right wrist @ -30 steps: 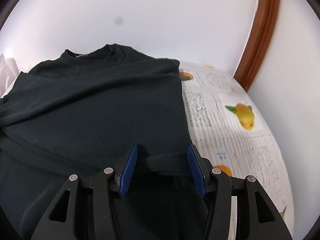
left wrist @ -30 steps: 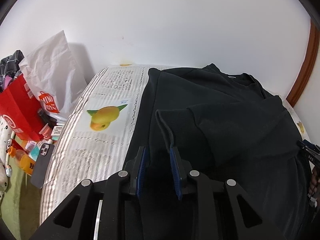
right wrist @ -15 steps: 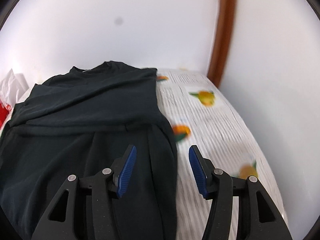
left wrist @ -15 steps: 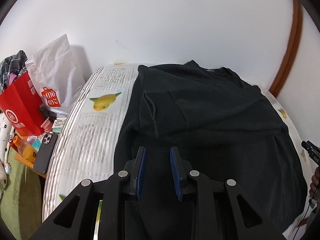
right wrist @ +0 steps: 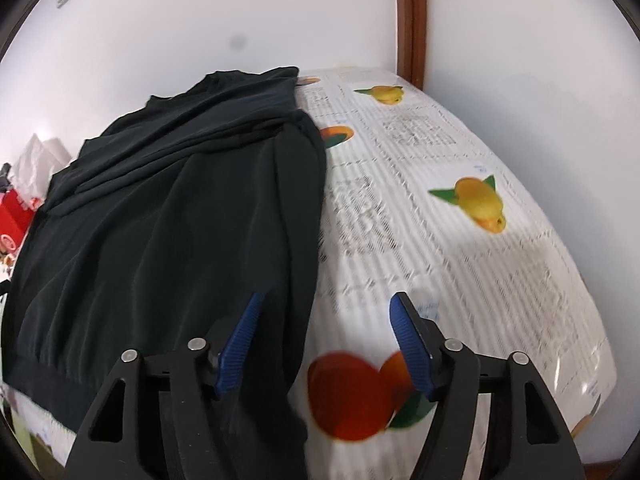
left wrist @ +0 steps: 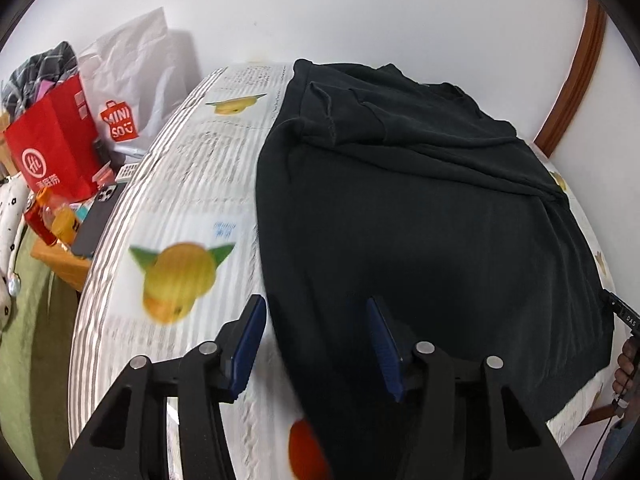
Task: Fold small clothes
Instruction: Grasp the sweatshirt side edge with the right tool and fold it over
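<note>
A black T-shirt point(left wrist: 420, 208) lies spread on a table covered with a white fruit-print cloth point(left wrist: 180, 200); both sleeves are folded inward over the body. My left gripper point(left wrist: 316, 340) is open and empty, hovering over the shirt's left side edge near the hem. In the right wrist view the shirt point(right wrist: 168, 224) fills the left half. My right gripper point(right wrist: 326, 346) is open and empty above the shirt's right side edge, over the cloth point(right wrist: 440, 220).
Left of the table stand a red paper bag point(left wrist: 52, 152), a white Miniso bag point(left wrist: 132, 88), a phone point(left wrist: 96, 220) and small items. A white wall backs the table, with a brown wooden trim point(right wrist: 410, 20) at the right corner.
The left gripper let go of the sleeve, opened wider and pulled back toward the hem. The right gripper also pulled back along the right edge. Both sleeves now lie folded in.
</note>
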